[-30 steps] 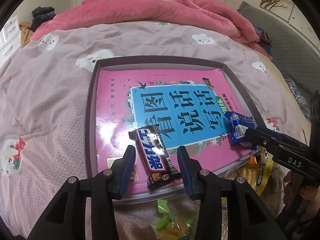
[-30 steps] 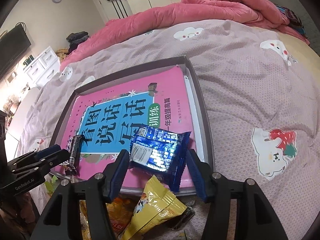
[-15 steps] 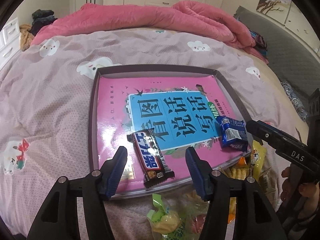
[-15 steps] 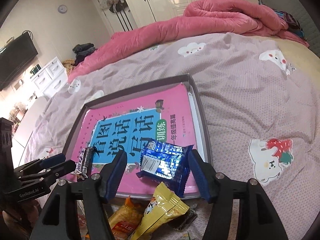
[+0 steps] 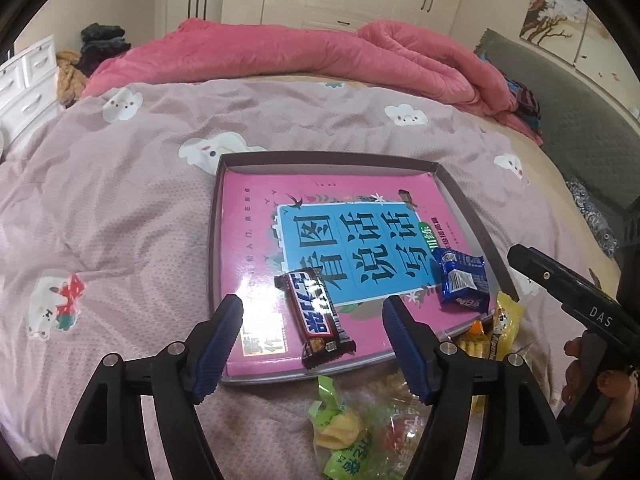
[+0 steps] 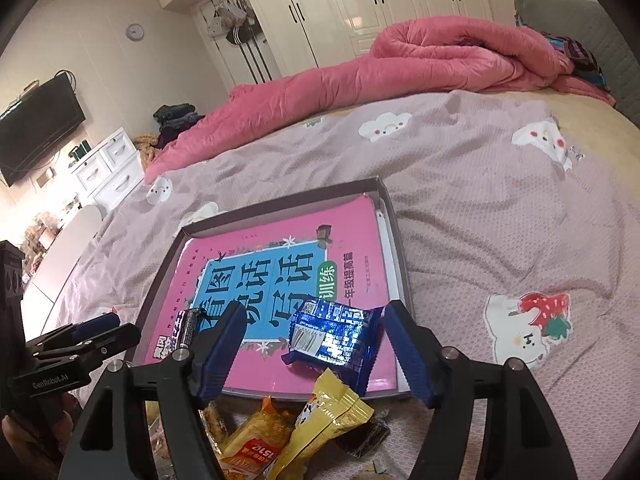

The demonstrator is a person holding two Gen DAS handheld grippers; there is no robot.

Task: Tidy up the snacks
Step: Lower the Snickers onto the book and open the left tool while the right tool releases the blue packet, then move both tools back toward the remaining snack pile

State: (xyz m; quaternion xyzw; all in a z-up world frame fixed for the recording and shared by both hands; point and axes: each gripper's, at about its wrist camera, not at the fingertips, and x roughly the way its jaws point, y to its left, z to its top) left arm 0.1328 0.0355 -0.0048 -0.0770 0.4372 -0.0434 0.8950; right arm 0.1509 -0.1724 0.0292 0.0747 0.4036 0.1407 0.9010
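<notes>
Two wrist views over a bed with a mauve bedspread [image 5: 120,208] printed with cloud figures. Left wrist view: the left gripper [image 5: 312,344] fills the bottom of the frame, its blue-padded jaws wide apart and opening, with nothing pressed between them; a chocolate bar [image 5: 316,316] in a dark wrapper lies in the gap, clear of both pads, near the lower centre. The bar rests on a pink book [image 5: 256,216] with a blue title panel, which lies flat inside a shallow dark tray [image 5: 214,240] at the centre of the frame. A blue snack packet [image 5: 462,280] lies on the lower right part of the book. The right gripper appears at the right edge as a black bar held by a hand [image 5: 592,376]. Below the tray's near rim, at the bottom of the frame, loose snacks [image 5: 340,432] in green, yellow and red wrappers lie on the bedspread. Right wrist view: the right gripper [image 6: 312,344] occupies the bottom of the frame, jaws also wide and opening, empty; the blue snack packet [image 6: 336,336] lies between the pads; whether its right end touches the right pad cannot be told. The chocolate bar [image 6: 186,328] shows at the lower left of the book [image 6: 280,248], near the left gripper [image 6: 84,340] at the left edge. A yellow snack bag [image 6: 324,416] and an orange one lie below the tray [image 6: 396,240]. A pink quilt [image 6: 400,68] is heaped across the upper part of both frames.
</notes>
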